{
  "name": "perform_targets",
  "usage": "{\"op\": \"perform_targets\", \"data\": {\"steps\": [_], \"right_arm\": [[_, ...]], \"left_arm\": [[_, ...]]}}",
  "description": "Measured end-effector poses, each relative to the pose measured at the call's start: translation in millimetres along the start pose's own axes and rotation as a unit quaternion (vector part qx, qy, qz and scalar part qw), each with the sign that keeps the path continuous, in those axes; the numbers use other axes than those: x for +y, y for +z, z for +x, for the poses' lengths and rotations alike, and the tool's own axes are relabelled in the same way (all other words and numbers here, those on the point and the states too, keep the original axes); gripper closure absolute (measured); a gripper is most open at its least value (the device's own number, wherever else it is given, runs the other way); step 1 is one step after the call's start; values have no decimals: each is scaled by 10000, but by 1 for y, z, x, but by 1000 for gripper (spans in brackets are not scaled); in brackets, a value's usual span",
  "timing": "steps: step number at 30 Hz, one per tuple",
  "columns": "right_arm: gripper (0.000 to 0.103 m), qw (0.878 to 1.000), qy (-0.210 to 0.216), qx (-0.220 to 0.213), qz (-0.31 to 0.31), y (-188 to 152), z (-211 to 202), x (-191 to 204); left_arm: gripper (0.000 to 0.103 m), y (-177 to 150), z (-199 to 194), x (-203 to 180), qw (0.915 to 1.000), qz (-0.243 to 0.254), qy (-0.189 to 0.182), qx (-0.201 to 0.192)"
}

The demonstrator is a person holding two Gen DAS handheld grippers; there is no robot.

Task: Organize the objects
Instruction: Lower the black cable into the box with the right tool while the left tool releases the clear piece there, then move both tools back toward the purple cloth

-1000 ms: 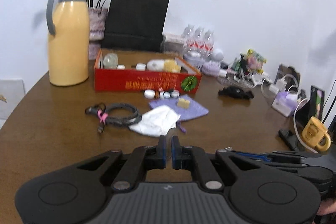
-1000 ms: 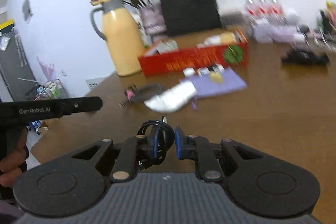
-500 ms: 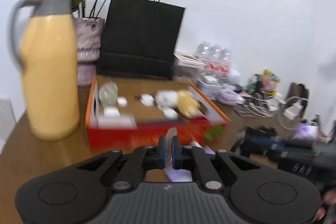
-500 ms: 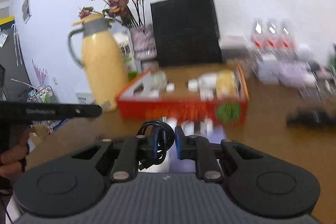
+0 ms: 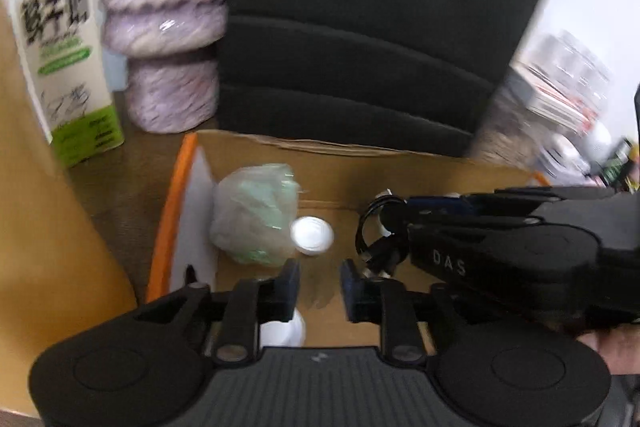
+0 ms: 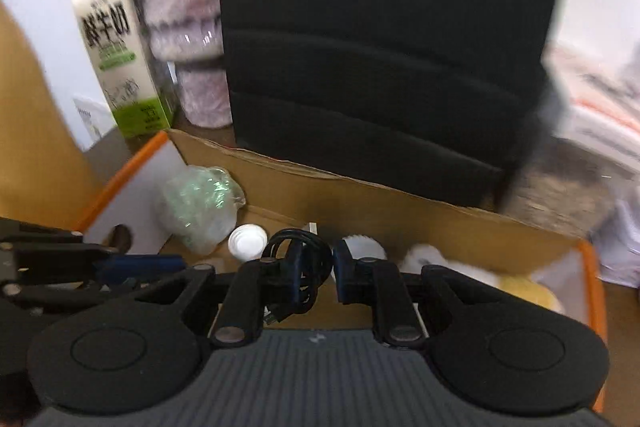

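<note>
Both grippers hang over the orange-rimmed cardboard box [image 5: 170, 223] [image 6: 120, 179]. My left gripper [image 5: 320, 285] has its jaws opening, and only the brown box floor shows in the gap. A white lump sits under its left finger [image 5: 286, 283]. It also shows at the left edge of the right wrist view, left gripper [image 6: 176, 261]. My right gripper [image 6: 318, 265] [image 5: 400, 215] is shut on a coiled black cable [image 6: 302, 251] [image 5: 372, 231], just above the box floor. Below lie a clear plastic bag [image 5: 256, 215] [image 6: 200, 207] and a white cap [image 5: 312, 235] [image 6: 247, 241].
A black paper bag [image 5: 380, 27] [image 6: 380, 47] stands right behind the box. Left of it are a mottled purple vase [image 5: 168, 27] [image 6: 188, 27] and a milk carton [image 5: 60, 39] [image 6: 116, 47]. A yellow jug [image 5: 40, 227] fills the left edge. White and yellow items [image 6: 520, 291] lie in the box's right part.
Both grippers have swept forward from the table's near side to above the box. The left jaws have parted, and the small clear thing they pinched is gone from between them. The right keeps the cable.
</note>
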State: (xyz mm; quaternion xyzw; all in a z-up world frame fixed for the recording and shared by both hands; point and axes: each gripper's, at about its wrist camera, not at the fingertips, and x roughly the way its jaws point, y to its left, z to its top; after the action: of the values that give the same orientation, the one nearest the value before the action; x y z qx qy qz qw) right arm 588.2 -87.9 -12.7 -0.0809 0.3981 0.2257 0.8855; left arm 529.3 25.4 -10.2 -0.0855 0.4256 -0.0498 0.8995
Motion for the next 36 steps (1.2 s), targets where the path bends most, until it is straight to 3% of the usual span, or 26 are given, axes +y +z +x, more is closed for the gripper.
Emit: {"op": "perform_targets", "data": {"steps": [1,3,4,5,8,12,16,18,22,25,28,33,36], "right_arm": [[85,10000,-22,48,32,2,8,-1],[72,9998,-118,112,97,4,17,-2],[52,9997,-188,82,138,4,17,-2],[43,9995,-249,26,187,4,15,-3],[43,9995,-175,-68,267,3,4,-7],[42,9991,-237,-186,307,0,-29,-11],[33,9984,-261,-421,287,-18,-87,-4],[21,9976,-144,-648,182,-41,-124,6],[18,9950,-93,-989,-116,-100,-195,27],[4,9910,-29,-1335,21,-158,-253,38],[0,9860,4,-1658,152,-224,-311,52],[0,9851,-27,-1592,658,-327,-373,73],[0,9869,112,-1223,1047,-377,-388,81]], "left_arm": [[72,1,0,5,10000,-95,-22,-9],[71,2,-2,12,9996,-200,-198,-19],[69,2,-6,12,9995,-193,-235,-39],[66,2,-11,12,9995,-137,-254,-93],[56,3,-25,7,9995,14,-75,-311],[53,-3,-54,-2,9991,35,-39,-412],[36,-40,-114,-23,9944,674,38,-818],[31,-64,-145,-31,9895,1006,11,-1036],[22,-123,-213,-42,9799,1290,-69,-1520],[16,-182,-263,-49,9746,1365,-360,-1737],[13,-239,-295,-55,9678,1563,-505,-1906],[10,-324,-329,-60,9726,1430,-437,-1782],[8,-359,-335,-59,9774,1452,-235,-1518]]}}
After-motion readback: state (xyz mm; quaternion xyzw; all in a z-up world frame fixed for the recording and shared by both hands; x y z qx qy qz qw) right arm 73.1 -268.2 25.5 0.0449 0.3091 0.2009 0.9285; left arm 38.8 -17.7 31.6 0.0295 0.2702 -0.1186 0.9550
